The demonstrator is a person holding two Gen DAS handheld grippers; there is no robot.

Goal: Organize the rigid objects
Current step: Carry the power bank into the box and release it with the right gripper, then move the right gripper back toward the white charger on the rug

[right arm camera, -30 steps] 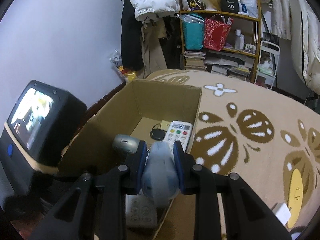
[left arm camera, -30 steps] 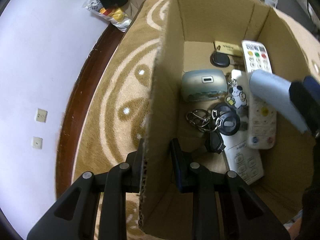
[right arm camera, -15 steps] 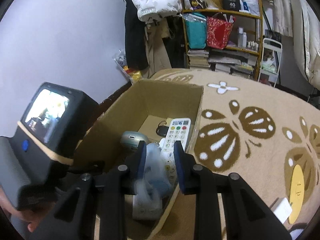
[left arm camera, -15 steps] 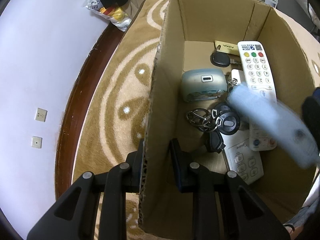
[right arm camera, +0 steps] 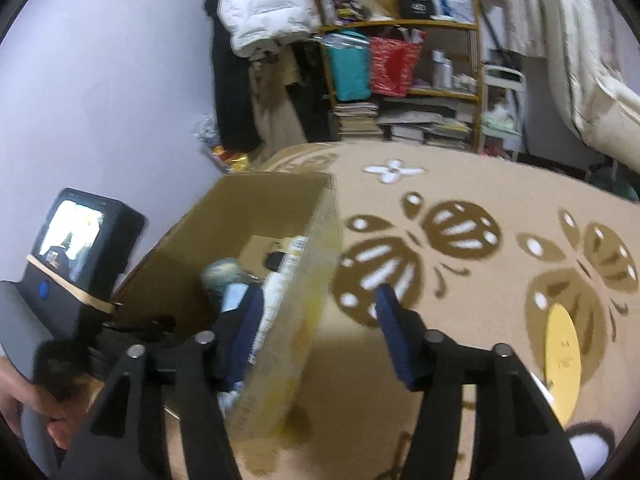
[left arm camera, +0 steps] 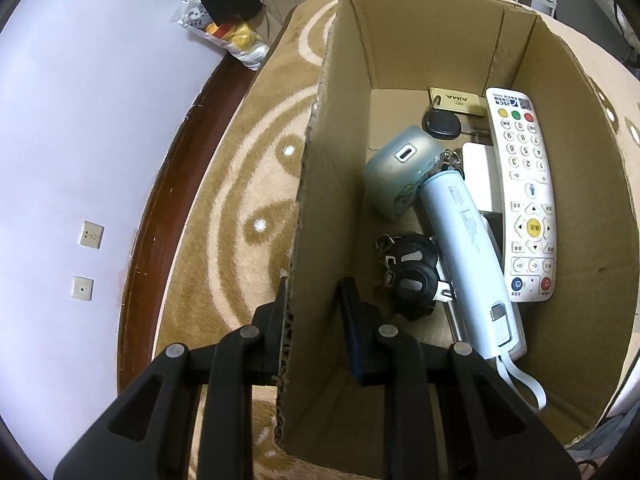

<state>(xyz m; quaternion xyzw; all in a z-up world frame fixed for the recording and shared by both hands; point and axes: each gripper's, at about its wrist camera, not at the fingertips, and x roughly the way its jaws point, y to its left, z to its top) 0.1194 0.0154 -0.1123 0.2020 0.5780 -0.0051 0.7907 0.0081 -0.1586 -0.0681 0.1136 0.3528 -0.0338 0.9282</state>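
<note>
- Left wrist: left gripper [left arm camera: 314,322] clamped on box [left arm camera: 316,184] wall. Torch [left arm camera: 466,256] lies inside, across keys [left arm camera: 408,276], beside remote [left arm camera: 524,196].
- Right wrist, blurred: right gripper [right arm camera: 320,330] jaws just opened, apparently empty, straddling box rim. Risk: withdrawing could snag rim and tip box.

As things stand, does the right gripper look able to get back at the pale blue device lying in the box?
Probably yes. The right gripper, whose jaws have just been opening, is empty and straddles the cardboard box wall. The box is open on top and the pale blue device lies uppermost, uncovered.
</note>
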